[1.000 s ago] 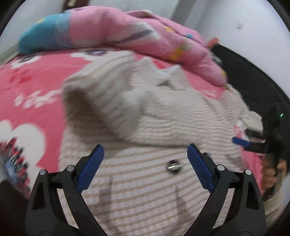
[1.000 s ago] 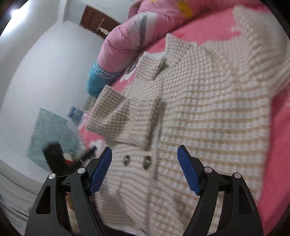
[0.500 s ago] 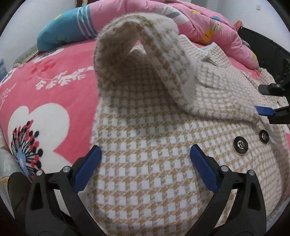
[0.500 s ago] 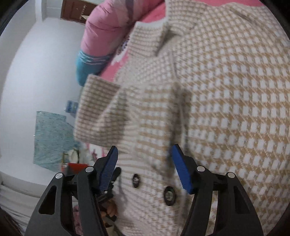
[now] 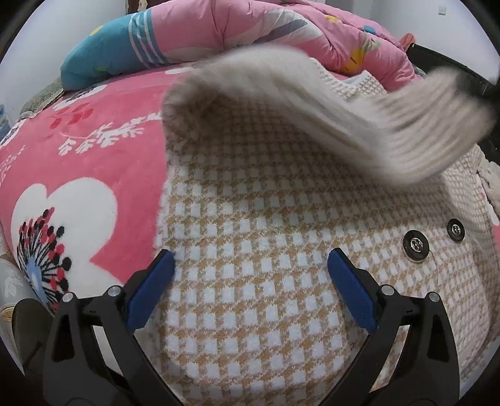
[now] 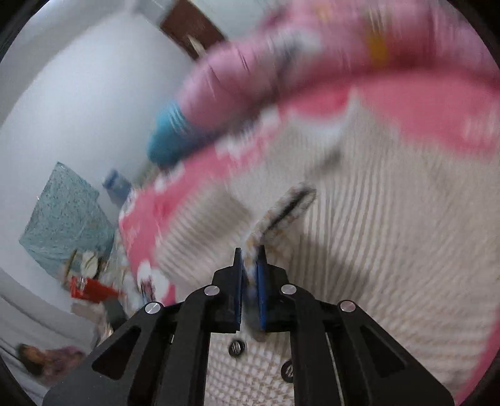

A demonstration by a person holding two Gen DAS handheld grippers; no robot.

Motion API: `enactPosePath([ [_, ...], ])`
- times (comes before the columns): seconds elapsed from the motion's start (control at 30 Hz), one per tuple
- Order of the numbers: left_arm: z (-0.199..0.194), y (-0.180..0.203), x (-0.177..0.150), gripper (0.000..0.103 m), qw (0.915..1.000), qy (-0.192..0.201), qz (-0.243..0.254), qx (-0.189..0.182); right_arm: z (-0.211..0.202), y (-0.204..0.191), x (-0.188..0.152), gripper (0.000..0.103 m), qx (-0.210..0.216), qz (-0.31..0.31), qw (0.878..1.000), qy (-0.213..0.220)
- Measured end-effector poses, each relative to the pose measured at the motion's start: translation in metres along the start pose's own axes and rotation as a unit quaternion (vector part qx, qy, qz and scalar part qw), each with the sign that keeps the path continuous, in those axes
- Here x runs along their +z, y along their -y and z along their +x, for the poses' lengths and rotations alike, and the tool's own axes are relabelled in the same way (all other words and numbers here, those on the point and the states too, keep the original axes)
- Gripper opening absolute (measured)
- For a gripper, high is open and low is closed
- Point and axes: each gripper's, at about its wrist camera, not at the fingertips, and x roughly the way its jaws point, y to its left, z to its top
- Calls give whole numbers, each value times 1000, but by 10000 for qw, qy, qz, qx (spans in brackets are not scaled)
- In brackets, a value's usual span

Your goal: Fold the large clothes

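Pink floral bedding (image 5: 93, 162) covers the bed, with a rolled quilt (image 5: 250, 28) heaped at its far side against white walls. On the bedding lies the coat (image 5: 265, 281), a tan-and-white check with dark buttons (image 5: 415, 245), its front up and its body spread flat.

Right tongs (image 6: 249, 259) have just been closing and now pinch a fold of the coat's cloth between their blue pads; that fold looks like the cuff end of the sleeve (image 5: 328, 115), which arcs above the coat's body and blurs toward the buttons. Left tongs (image 5: 250, 265) hang wide open just above the coat's near part, one pad by the coat's edge next to the bedding, gripping nothing.

As for progress, I judge the fold to be early: one sleeve is raised and on its way across the coat's chest, not yet laid down. The other sleeve cannot be made out in either view. What seems left is laying this sleeve flat, bringing the other side in, then doubling the coat's length into a compact stack.
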Motion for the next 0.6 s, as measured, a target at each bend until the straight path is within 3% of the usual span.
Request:
enactPosePath([
  [0.13, -1, 1, -1, 95, 10000, 1, 0, 14, -49, 13, 15, 8, -410, -90, 9979, 492],
  [0.33, -1, 1, -2, 95, 10000, -18, -11, 27, -21, 70, -1, 8, -1101, 265, 9935, -123],
  [0.47, -3, 0, -2, 95, 10000, -40, -16, 14, -43, 71, 14, 8, -967, 193, 9948, 252],
  [0.6, -4, -1, -3, 95, 10000, -15, -19, 19, -31, 76, 13, 8, -1372, -36, 9904, 166],
])
